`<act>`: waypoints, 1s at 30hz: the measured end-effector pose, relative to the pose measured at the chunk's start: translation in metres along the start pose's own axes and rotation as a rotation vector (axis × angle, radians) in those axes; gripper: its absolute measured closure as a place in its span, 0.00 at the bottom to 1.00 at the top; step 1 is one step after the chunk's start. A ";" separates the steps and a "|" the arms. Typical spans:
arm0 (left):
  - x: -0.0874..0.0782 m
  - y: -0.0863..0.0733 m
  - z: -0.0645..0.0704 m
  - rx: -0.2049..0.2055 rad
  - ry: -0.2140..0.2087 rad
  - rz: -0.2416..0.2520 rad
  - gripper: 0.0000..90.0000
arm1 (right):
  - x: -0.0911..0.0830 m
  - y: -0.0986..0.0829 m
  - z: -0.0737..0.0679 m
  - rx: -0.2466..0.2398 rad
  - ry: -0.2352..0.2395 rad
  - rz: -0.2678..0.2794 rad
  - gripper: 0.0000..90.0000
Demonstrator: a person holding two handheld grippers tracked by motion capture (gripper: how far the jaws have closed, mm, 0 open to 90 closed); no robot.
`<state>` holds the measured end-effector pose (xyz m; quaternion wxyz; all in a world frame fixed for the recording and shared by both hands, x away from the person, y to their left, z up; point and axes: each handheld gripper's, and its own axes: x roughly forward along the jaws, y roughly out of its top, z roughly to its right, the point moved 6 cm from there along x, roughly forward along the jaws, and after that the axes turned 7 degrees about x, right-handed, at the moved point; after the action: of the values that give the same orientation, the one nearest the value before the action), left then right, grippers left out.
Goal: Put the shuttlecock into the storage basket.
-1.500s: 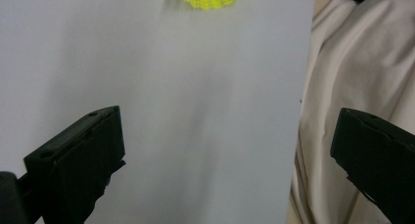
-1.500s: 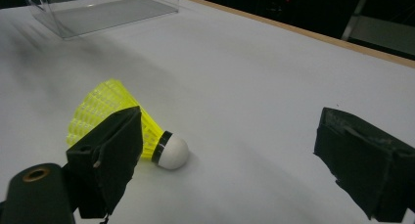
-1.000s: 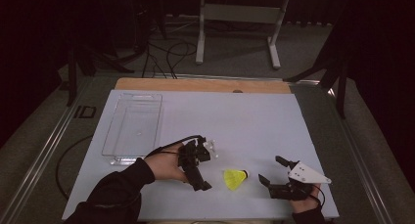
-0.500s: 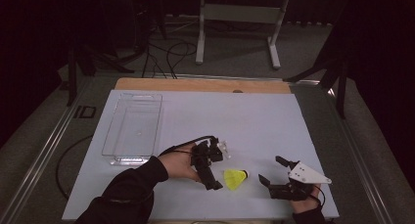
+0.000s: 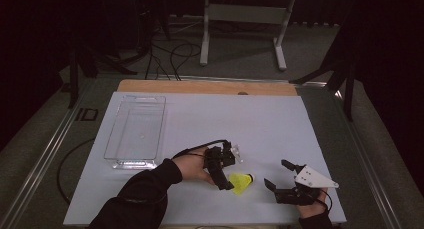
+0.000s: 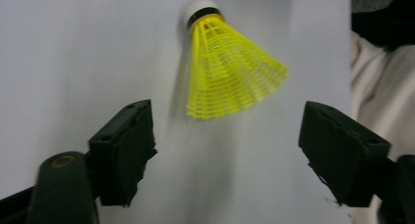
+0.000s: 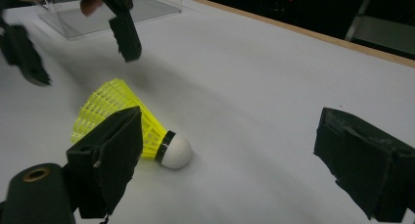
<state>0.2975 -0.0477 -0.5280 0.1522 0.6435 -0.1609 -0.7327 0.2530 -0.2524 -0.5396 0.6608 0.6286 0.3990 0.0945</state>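
Note:
A yellow shuttlecock [image 5: 241,182] with a white cork lies on its side on the white table top, near the front edge. My left gripper [image 5: 230,168] is open right beside it on its left. In the left gripper view the shuttlecock [image 6: 230,72] lies just ahead of the spread jaws of that gripper [image 6: 225,136], skirt towards me. My right gripper [image 5: 278,174] rests open a little to the right of it. In the right gripper view the shuttlecock [image 7: 122,119] is partly behind my left-hand jaw, cork pointing right, and the left gripper [image 7: 73,45] hovers past it.
A clear plastic box [image 5: 112,139] stands empty at the left of the white sheet [image 5: 260,124]. The table's wooden far edge [image 5: 210,86] lies beyond, with a metal stand [image 5: 240,19] on the floor behind. A cable trails from the left gripper.
My left gripper has moved right, up to the shuttlecock, and stays open. The shuttlecock and my right gripper have not moved.

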 end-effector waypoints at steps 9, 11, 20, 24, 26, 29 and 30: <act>0.017 -0.001 -0.008 -0.001 0.035 -0.019 0.42 | 0.000 0.000 0.000 0.001 0.002 -0.002 0.12; 0.019 -0.001 -0.009 -0.003 0.035 -0.018 0.44 | 0.000 0.000 0.000 0.001 0.003 -0.002 0.12; 0.027 0.003 -0.010 0.005 0.034 -0.022 0.59 | 0.000 0.000 0.000 0.000 0.005 -0.004 0.12; 0.030 0.003 -0.011 0.001 0.014 -0.033 0.68 | 0.000 -0.001 0.000 0.000 0.003 -0.007 0.12; 0.031 0.004 -0.012 0.000 0.013 -0.028 0.70 | 0.000 -0.001 0.000 0.000 0.003 -0.007 0.12; 0.032 0.005 -0.011 0.001 0.000 -0.029 0.75 | 0.000 -0.001 0.000 0.000 0.002 -0.008 0.12; 0.032 0.005 -0.011 0.005 -0.002 -0.033 0.77 | 0.001 -0.001 0.000 0.000 0.002 -0.008 0.12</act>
<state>0.3045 -0.0670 -0.5560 0.1381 0.6457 -0.1522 -0.7354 0.2529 -0.2520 -0.5406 0.6607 0.6269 0.4024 0.0923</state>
